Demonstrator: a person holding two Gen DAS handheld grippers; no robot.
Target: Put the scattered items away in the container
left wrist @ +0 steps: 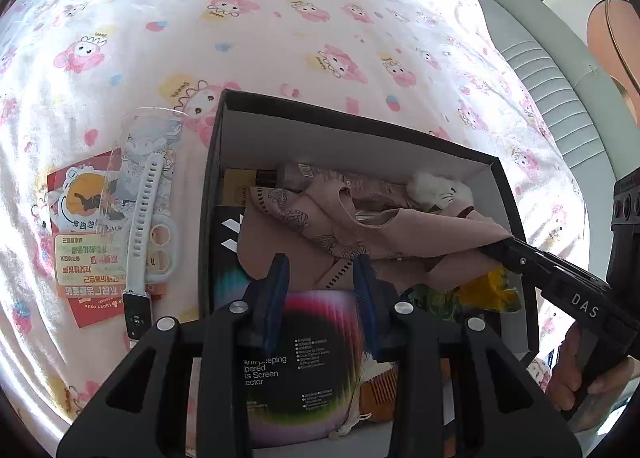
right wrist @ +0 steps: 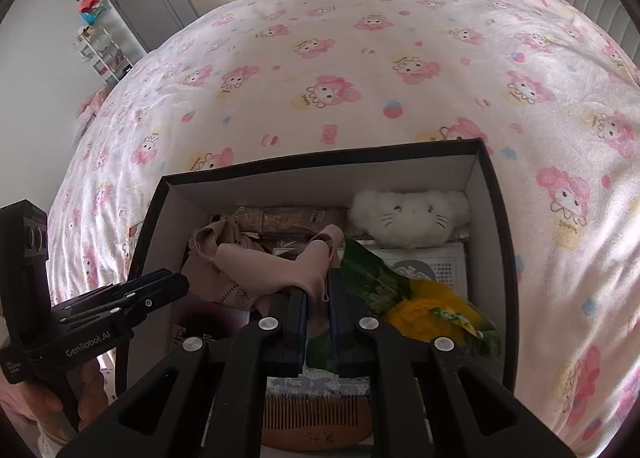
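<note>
Soft pink bedding point(right wrist: 360, 57) printed with cartoon rabbits fills both views, and a rigid black cardboard box point(right wrist: 496, 217) with pale inner walls sits at lower centre, holding a fluffy white cat plush point(right wrist: 408, 217), a crinkly green and yellow packet point(right wrist: 420, 298), a toothed wooden comb point(right wrist: 316, 414) and a glossy screen protector pack point(left wrist: 308, 358). Over it, the left gripper point(left wrist: 322, 278) stands with its blue pads apart and nothing pinched, while the right gripper point(right wrist: 318, 298) is clamped on a limp beige cloth point(right wrist: 260, 266) draped inside the box. At left in the left wrist view, a ribbed white watch point(left wrist: 142, 217) lies on flat printed cards point(left wrist: 84, 225) outside the box.
</note>
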